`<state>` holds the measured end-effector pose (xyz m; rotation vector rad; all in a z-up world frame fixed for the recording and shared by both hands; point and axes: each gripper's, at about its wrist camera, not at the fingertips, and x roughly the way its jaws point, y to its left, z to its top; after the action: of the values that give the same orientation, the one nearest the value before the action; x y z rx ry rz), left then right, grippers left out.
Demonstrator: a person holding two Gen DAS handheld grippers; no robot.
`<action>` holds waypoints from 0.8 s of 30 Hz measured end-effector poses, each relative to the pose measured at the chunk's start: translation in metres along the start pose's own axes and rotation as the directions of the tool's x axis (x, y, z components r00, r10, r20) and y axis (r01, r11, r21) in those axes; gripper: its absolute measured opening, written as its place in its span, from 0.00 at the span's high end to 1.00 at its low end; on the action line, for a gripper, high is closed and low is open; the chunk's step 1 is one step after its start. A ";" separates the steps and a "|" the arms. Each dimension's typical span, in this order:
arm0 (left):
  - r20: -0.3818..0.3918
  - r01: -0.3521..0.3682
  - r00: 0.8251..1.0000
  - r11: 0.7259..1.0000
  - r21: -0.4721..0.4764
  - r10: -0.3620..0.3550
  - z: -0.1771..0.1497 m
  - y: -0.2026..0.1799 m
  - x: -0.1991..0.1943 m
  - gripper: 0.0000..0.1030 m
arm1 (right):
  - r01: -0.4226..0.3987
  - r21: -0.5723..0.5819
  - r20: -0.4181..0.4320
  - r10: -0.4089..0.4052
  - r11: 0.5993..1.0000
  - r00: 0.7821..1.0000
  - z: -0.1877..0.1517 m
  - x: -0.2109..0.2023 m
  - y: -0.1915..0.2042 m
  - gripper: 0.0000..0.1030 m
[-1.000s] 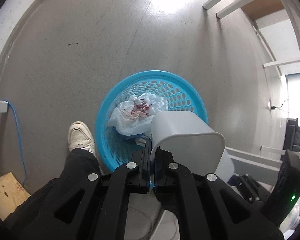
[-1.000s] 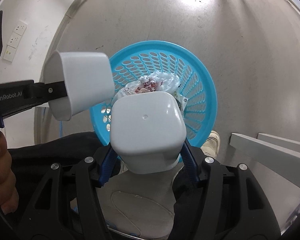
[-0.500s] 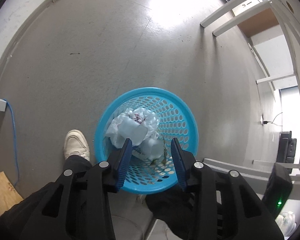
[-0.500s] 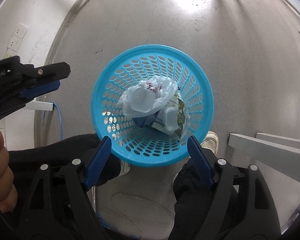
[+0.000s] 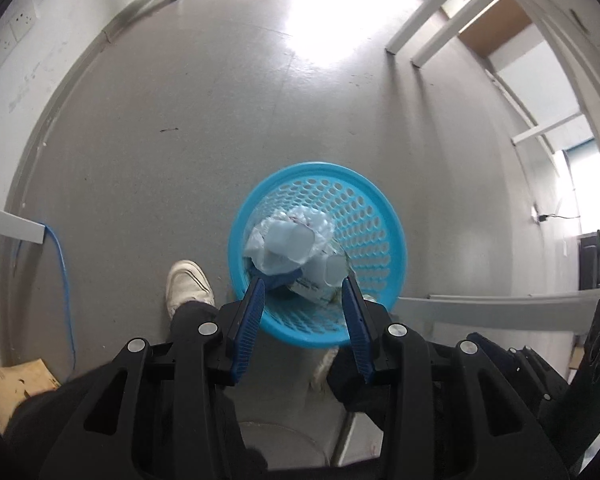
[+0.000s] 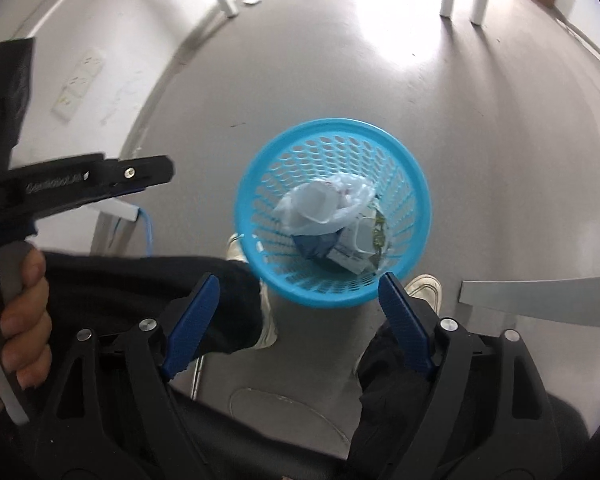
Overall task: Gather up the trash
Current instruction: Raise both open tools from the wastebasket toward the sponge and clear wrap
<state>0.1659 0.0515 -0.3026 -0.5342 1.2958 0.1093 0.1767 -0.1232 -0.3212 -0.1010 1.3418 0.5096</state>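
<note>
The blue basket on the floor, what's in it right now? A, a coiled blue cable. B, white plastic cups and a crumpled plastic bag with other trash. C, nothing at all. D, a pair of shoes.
B: the blue basket holds white plastic cups lying on a crumpled plastic bag, with printed packaging beside them.

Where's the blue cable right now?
The blue cable hangs from a white trunking end at the left wrist view's left edge, left of the white shoe and round blue plastic basket.

Left tool [image 5: 303, 285] gapes empty above blue basket [image 5: 384, 216] holding what looks like crumpled plastic [image 5: 288, 240].
</note>
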 end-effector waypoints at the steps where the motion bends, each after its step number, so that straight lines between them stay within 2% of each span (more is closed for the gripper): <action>1: 0.002 0.003 1.000 1.000 -0.004 -0.003 -0.004 0.002 -0.003 0.62 | 0.005 -0.009 0.006 -0.005 1.000 1.000 -0.004 -0.004 0.002 0.24; 5: 0.021 -0.010 1.000 1.000 0.026 0.009 -0.023 -0.001 -0.020 0.62 | 0.009 -0.009 0.049 -0.009 1.000 0.999 -0.017 -0.027 0.006 0.24; 11: 0.133 -0.094 0.988 0.985 0.148 0.074 -0.055 -0.020 -0.057 0.58 | 0.014 -0.012 0.107 -0.013 1.000 0.994 -0.040 -0.066 0.014 0.23; 13: 0.203 -0.138 0.974 0.973 0.186 0.099 -0.067 -0.026 -0.077 0.49 | -0.009 -0.006 0.124 0.010 1.000 0.992 -0.048 -0.080 0.015 0.20; 15: 0.260 -0.172 0.959 0.964 0.203 0.116 -0.077 -0.028 -0.094 0.48 | -0.022 -0.010 0.143 0.024 1.000 0.989 -0.056 -0.095 0.016 0.19; 20: 0.372 -0.133 0.927 0.967 0.217 0.045 -0.103 -0.024 -0.152 0.44 | -0.040 -0.040 0.214 0.047 0.998 0.976 -0.075 -0.138 0.023 0.18; 21: 0.400 -0.131 0.916 0.964 0.232 0.028 -0.110 -0.025 -0.164 0.40 | -0.047 -0.049 0.236 0.058 0.998 0.970 -0.080 -0.148 0.025 0.16; 22: 0.441 -0.140 0.897 0.955 0.261 0.011 -0.118 -0.025 -0.178 0.32 | -0.049 -0.061 0.257 0.063 0.997 0.964 -0.084 -0.158 0.026 0.14; 24: 0.502 -0.169 0.865 0.940 0.296 -0.003 -0.132 -0.027 -0.198 0.31 | -0.038 -0.082 0.287 0.060 0.996 0.956 -0.093 -0.173 0.031 0.14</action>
<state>0.0031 0.0136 -0.1316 -0.1379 0.8027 0.0908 0.0568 -0.1799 -0.1733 -0.0525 1.0403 0.5931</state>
